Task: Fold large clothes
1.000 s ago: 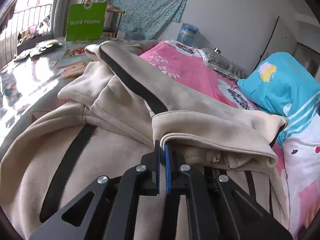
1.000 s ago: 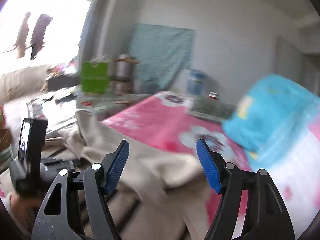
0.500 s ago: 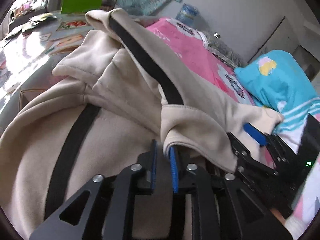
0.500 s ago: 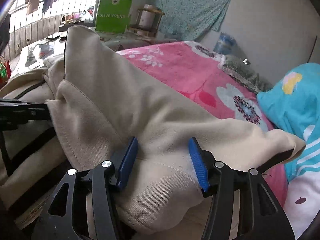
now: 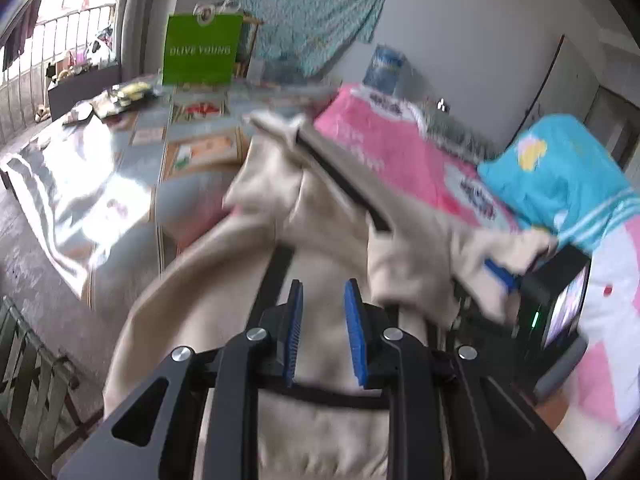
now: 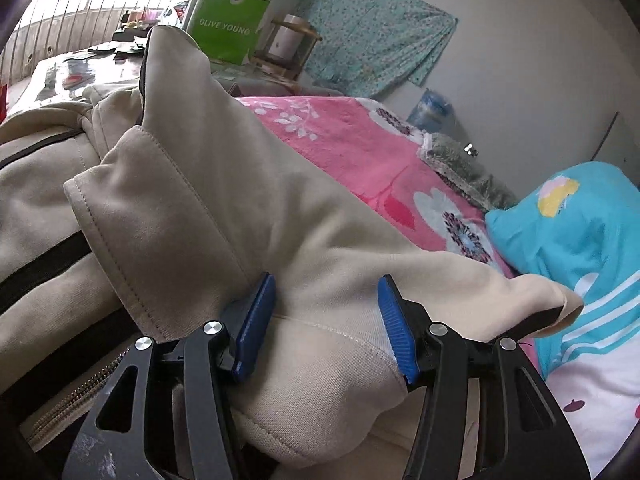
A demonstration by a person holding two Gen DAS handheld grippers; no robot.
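Observation:
A large beige hooded jacket (image 5: 320, 248) with black stripes lies on the pink bed. My left gripper (image 5: 322, 300) is open and empty, just above the jacket's body, with the hood fold to its right. In the right wrist view the beige hood (image 6: 224, 216) is draped between the blue pads of my right gripper (image 6: 326, 312), whose jaws stand apart around the cloth without pinching it. The right gripper also shows in the left wrist view (image 5: 516, 280), under the hood's edge. A zipper (image 6: 76, 396) shows at lower left.
A pink floral blanket (image 6: 360, 152) covers the bed. A turquoise pillow (image 6: 568, 224) lies at the right. A green Olive Young bag (image 5: 200, 54) stands on a glossy table (image 5: 80, 168) at the left. A teal cloth (image 6: 376, 48) hangs on the wall.
My left gripper has opened and let go of the hood edge, and has pulled back. My right gripper came in under the hood and stays there with its jaws apart.

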